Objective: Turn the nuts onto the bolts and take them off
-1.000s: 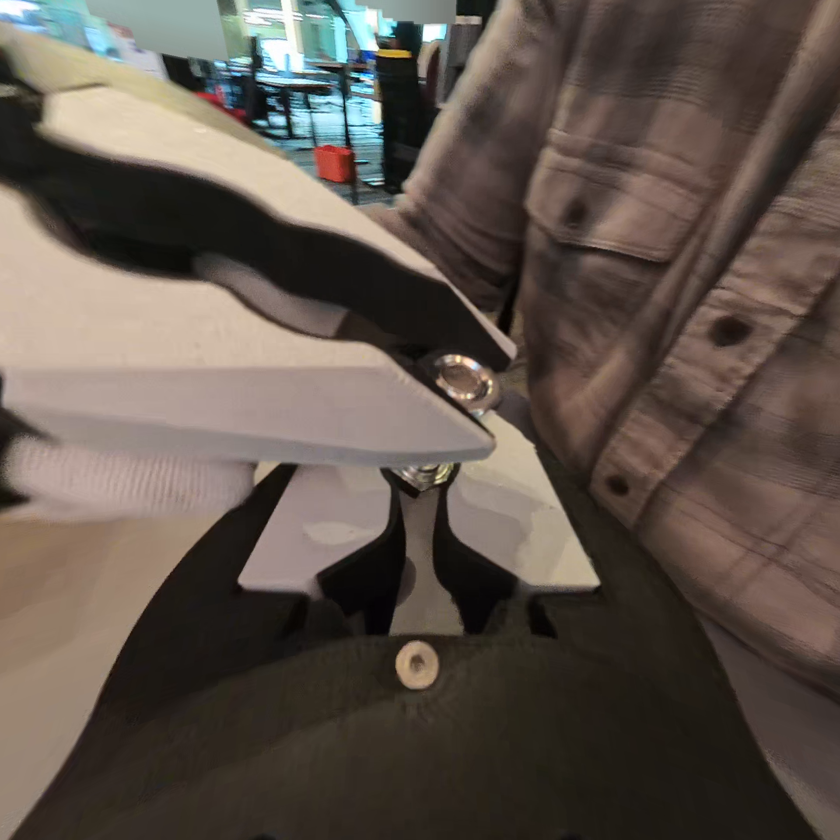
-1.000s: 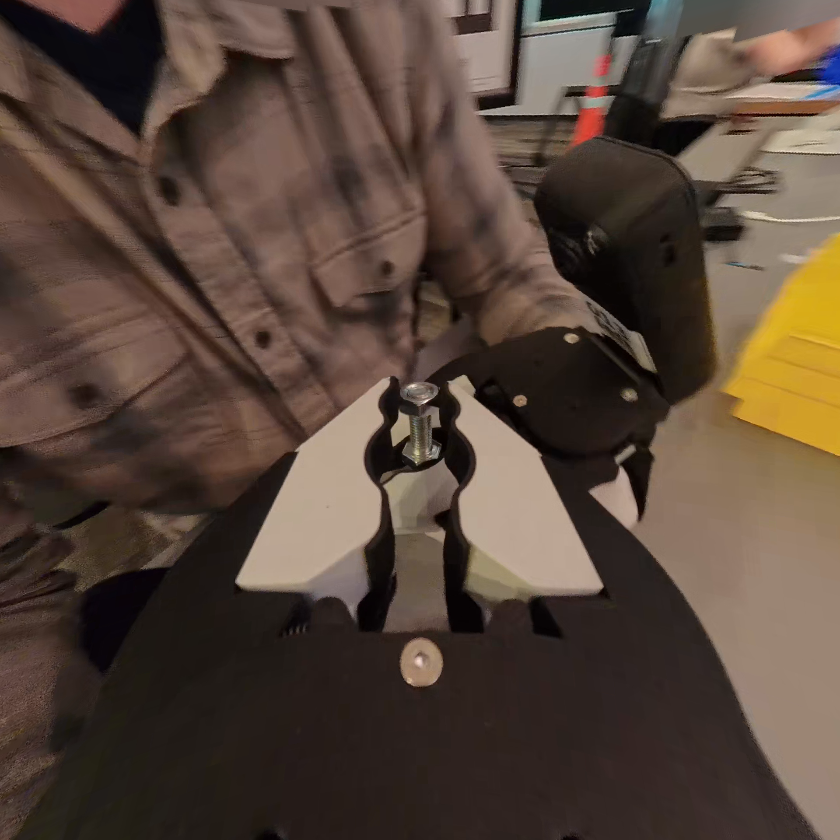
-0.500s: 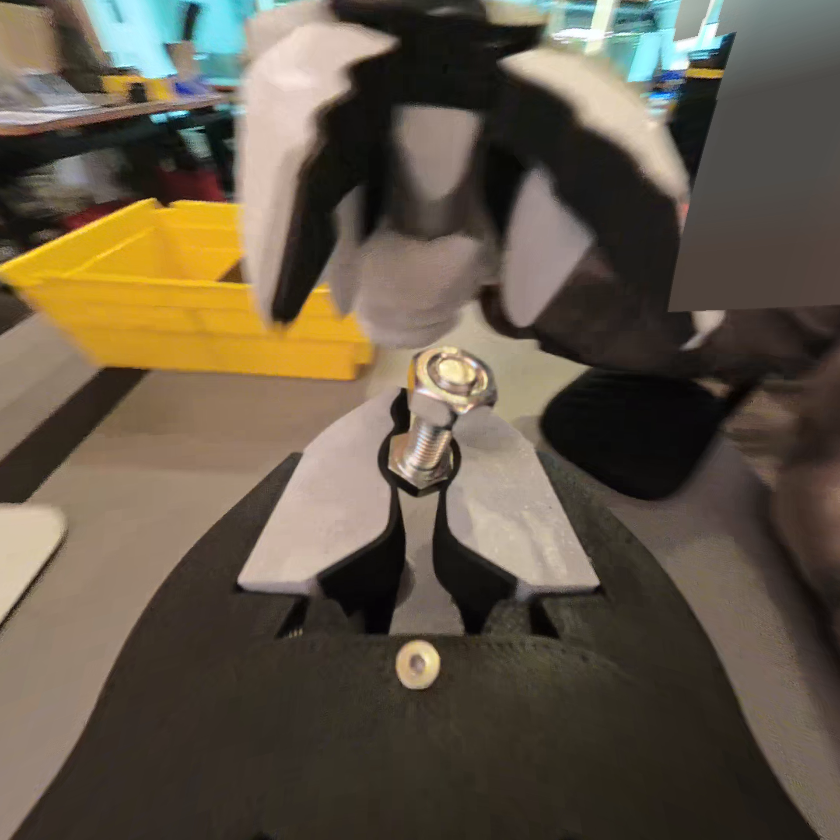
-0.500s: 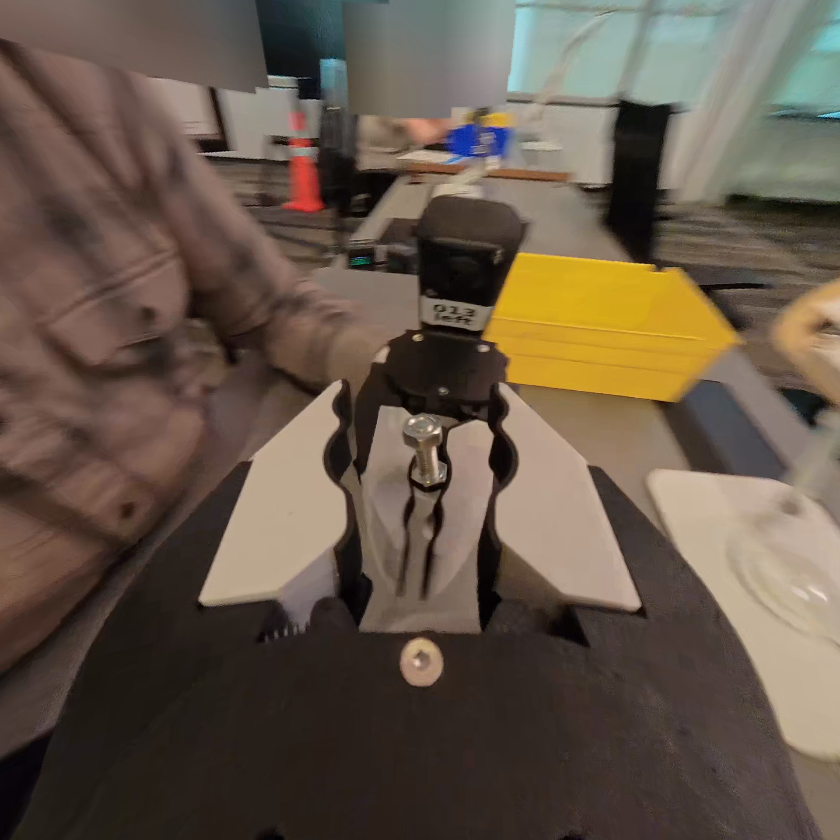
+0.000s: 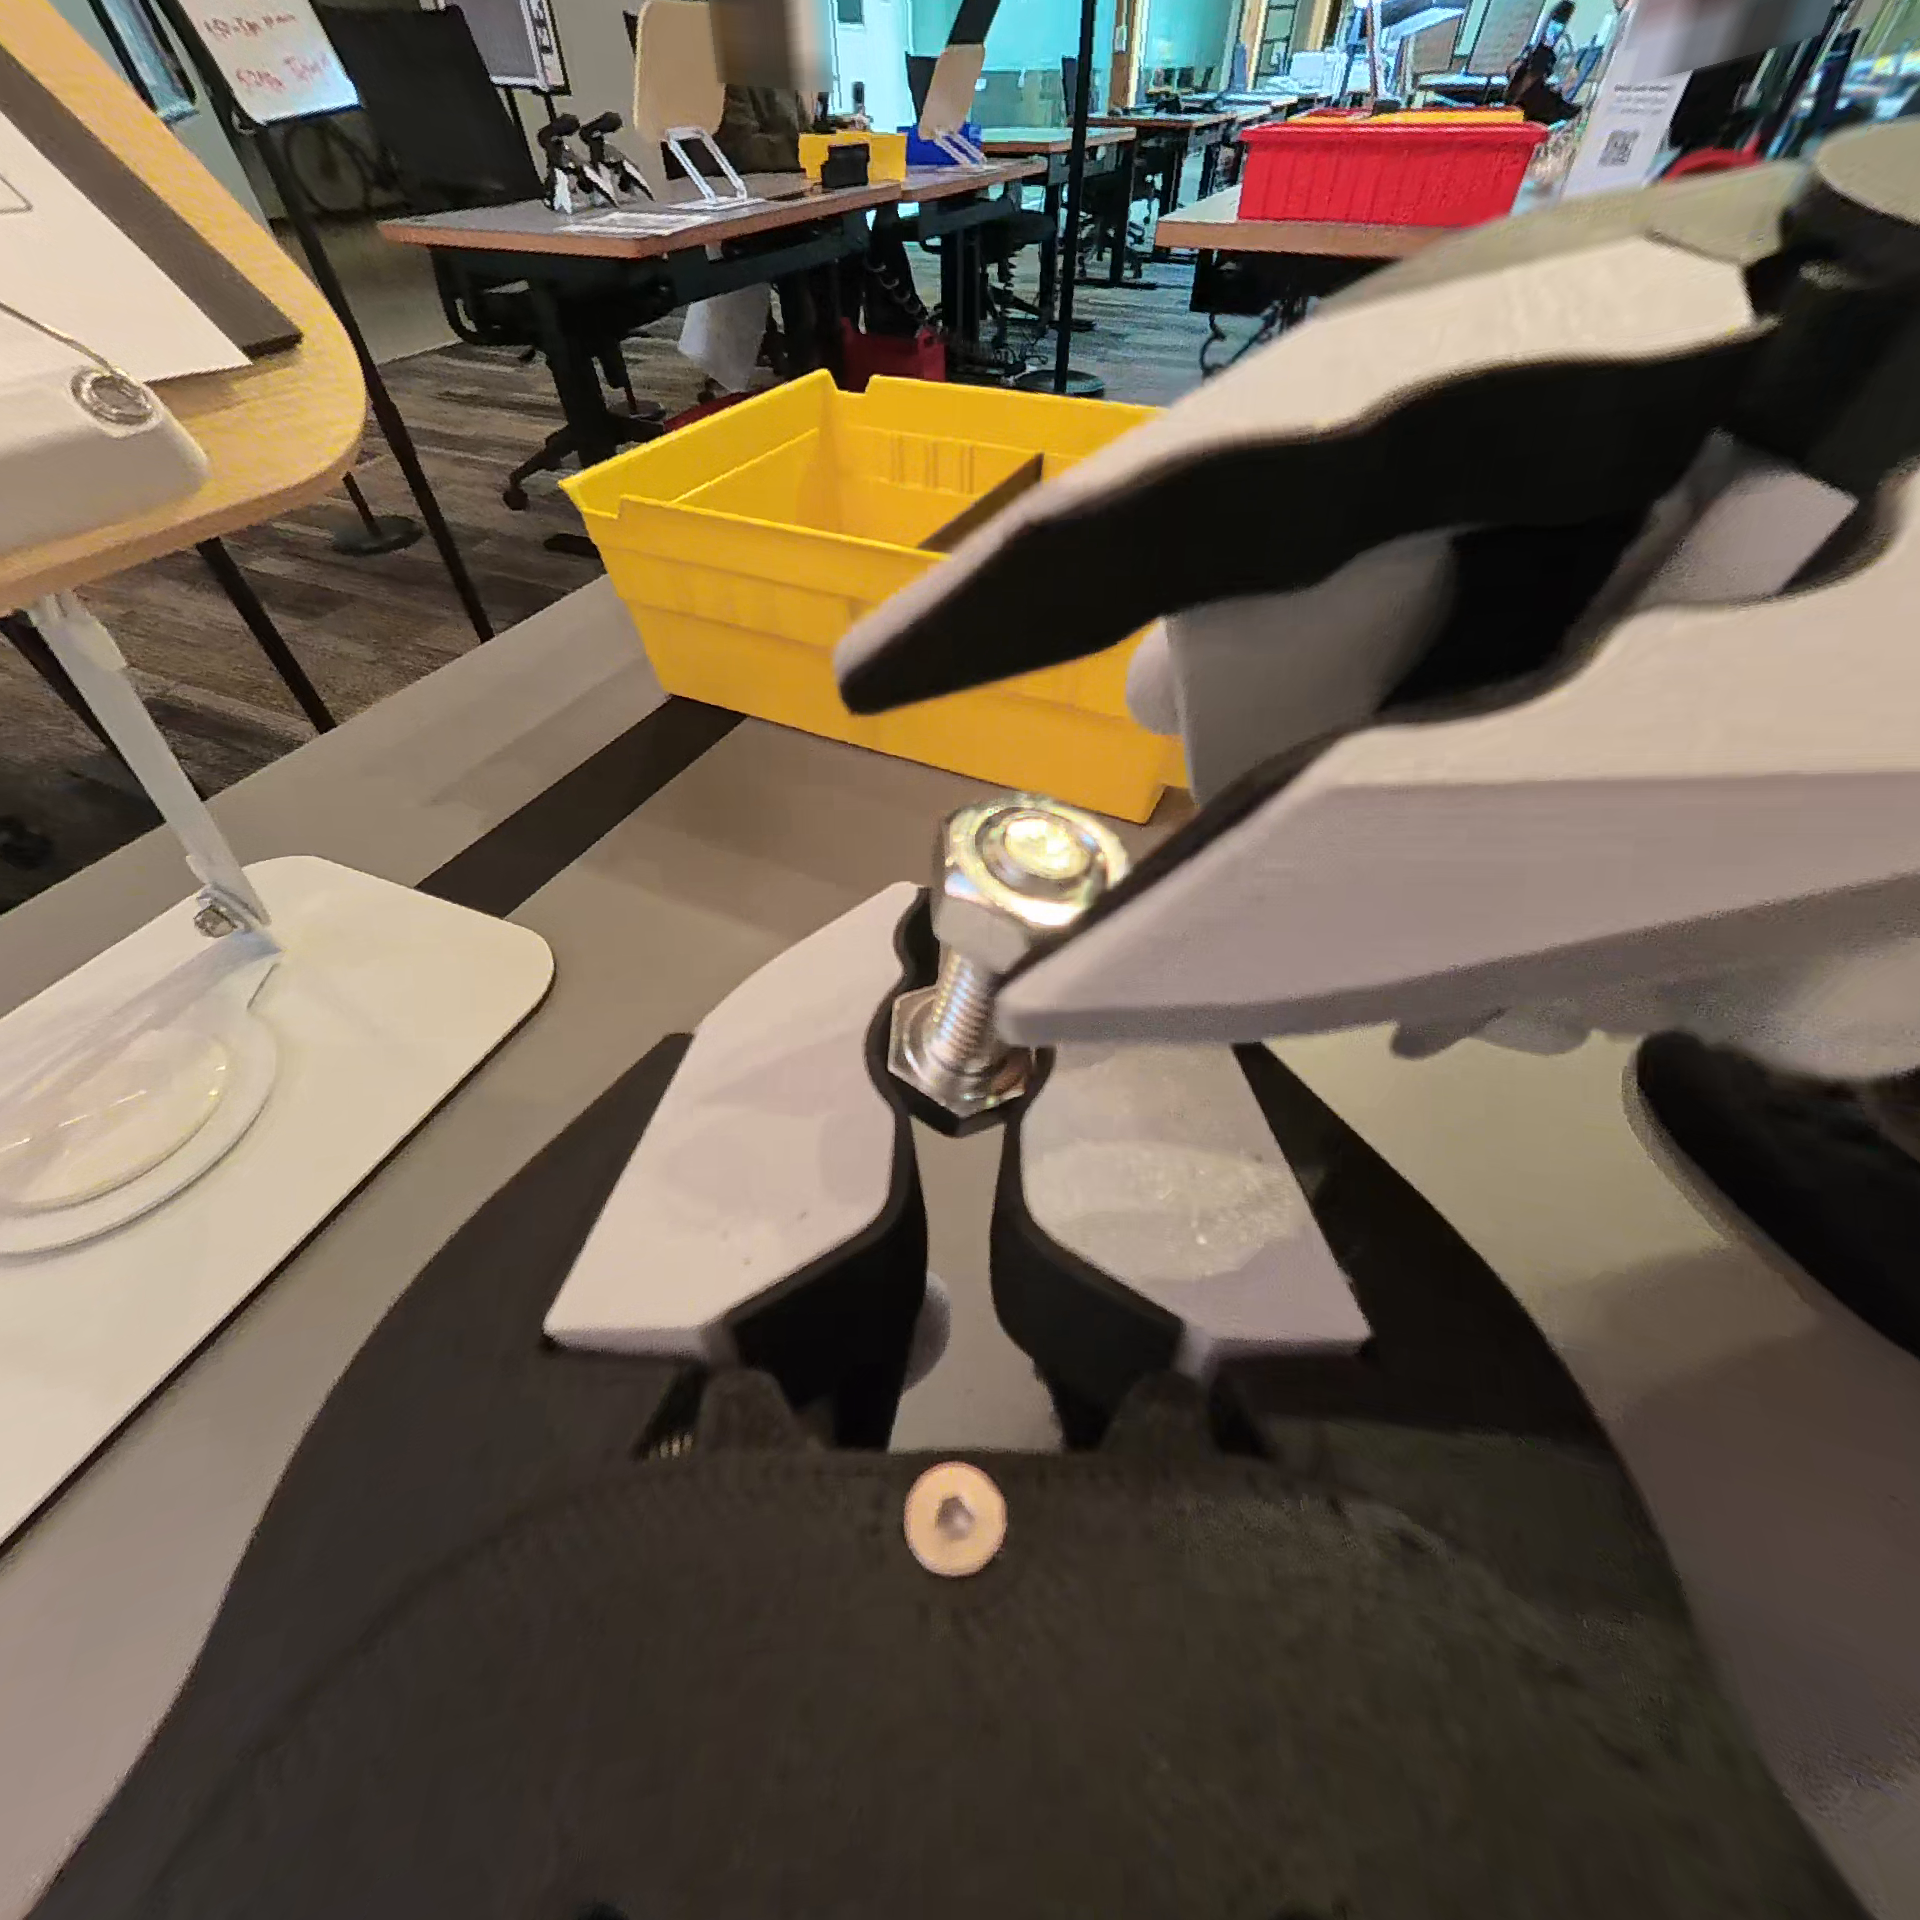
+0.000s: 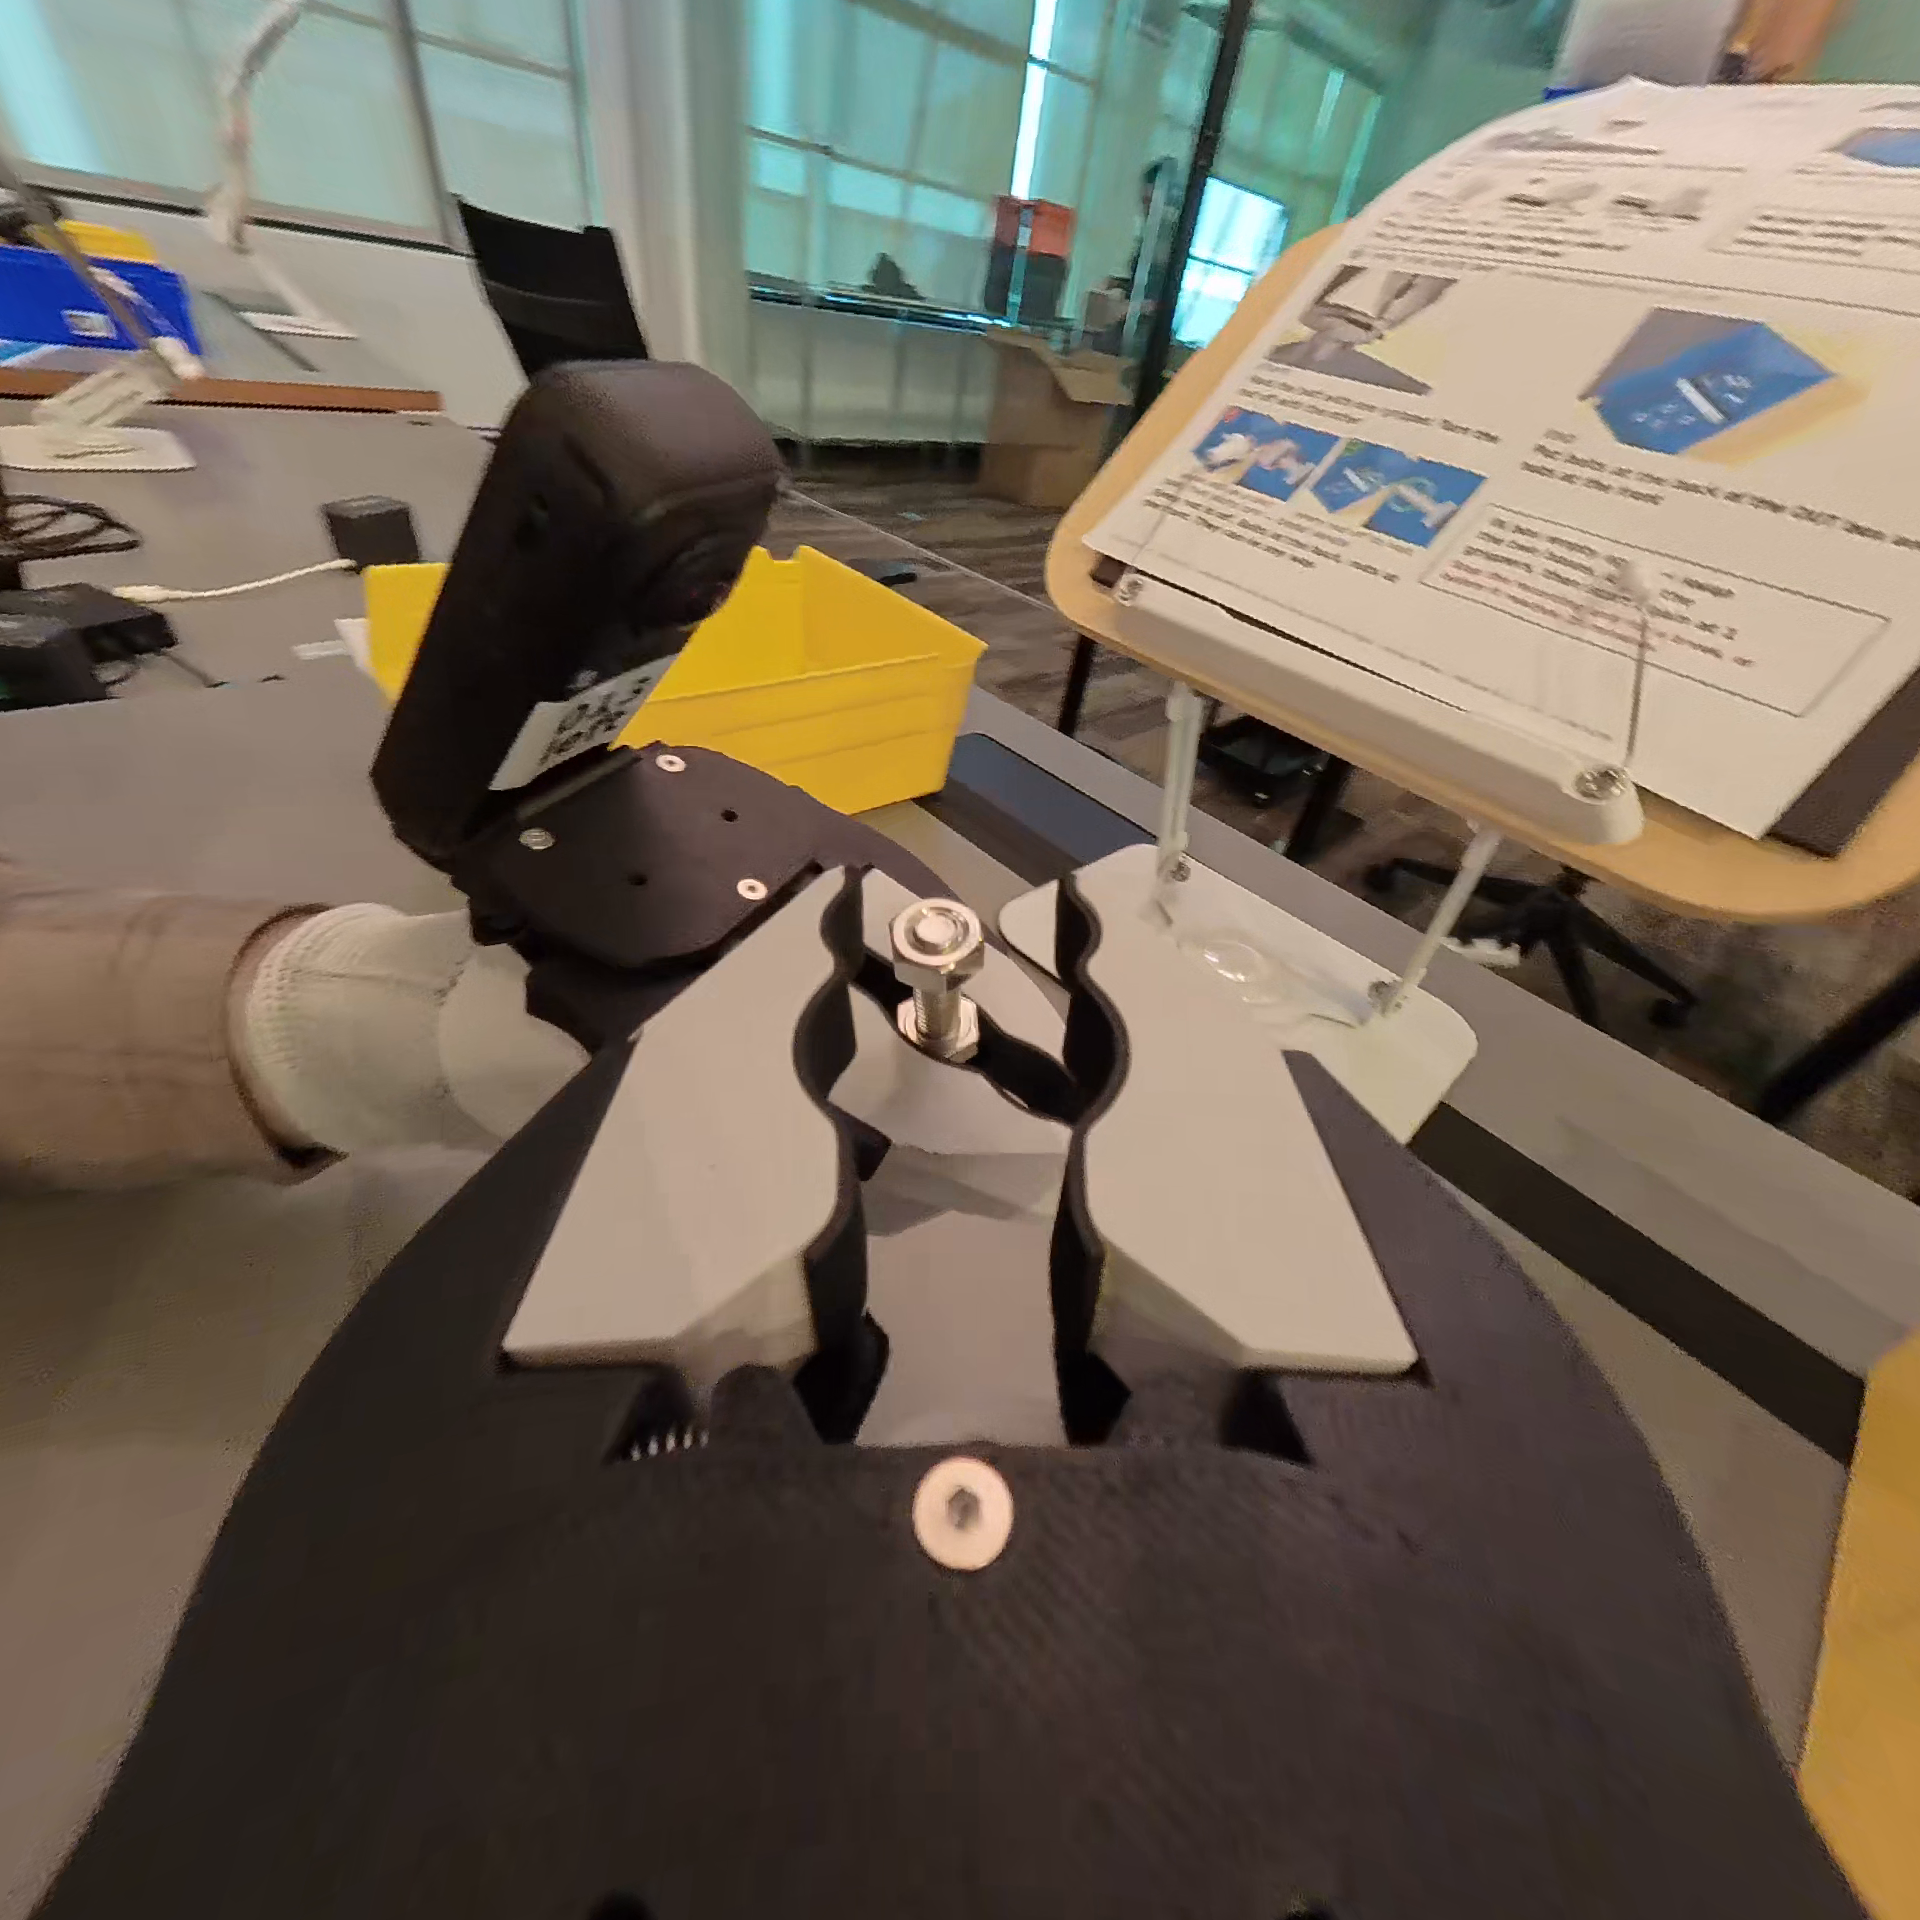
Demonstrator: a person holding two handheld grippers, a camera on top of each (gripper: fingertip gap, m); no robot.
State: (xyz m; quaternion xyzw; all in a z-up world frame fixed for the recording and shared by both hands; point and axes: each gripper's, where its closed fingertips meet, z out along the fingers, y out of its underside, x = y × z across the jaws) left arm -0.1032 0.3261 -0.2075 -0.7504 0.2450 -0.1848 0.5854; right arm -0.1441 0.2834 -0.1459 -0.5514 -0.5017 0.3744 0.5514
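A silver bolt stands upright with a hex nut low on its thread. My left gripper is shut on the nut and holds both above the grey table. My right gripper comes in from the right, open, with one finger above and one below the bolt head. In the right wrist view the bolt head sits between the tips of my open right gripper, not touching either pad. The left gripper shows there holding the nut, with its black camera housing behind.
A yellow bin stands on the table behind the grippers. A white stand base is at the left; it carries a tilted board with a printed sheet. A white-gloved hand holds the left gripper. The gap from one gripper's tips to the other's is roughly 8 cm.
My right gripper was shut on the bolt head one second ago; it has opened, let go and swung round to the bolt's right side. Both views have turned away from the person's shirt.
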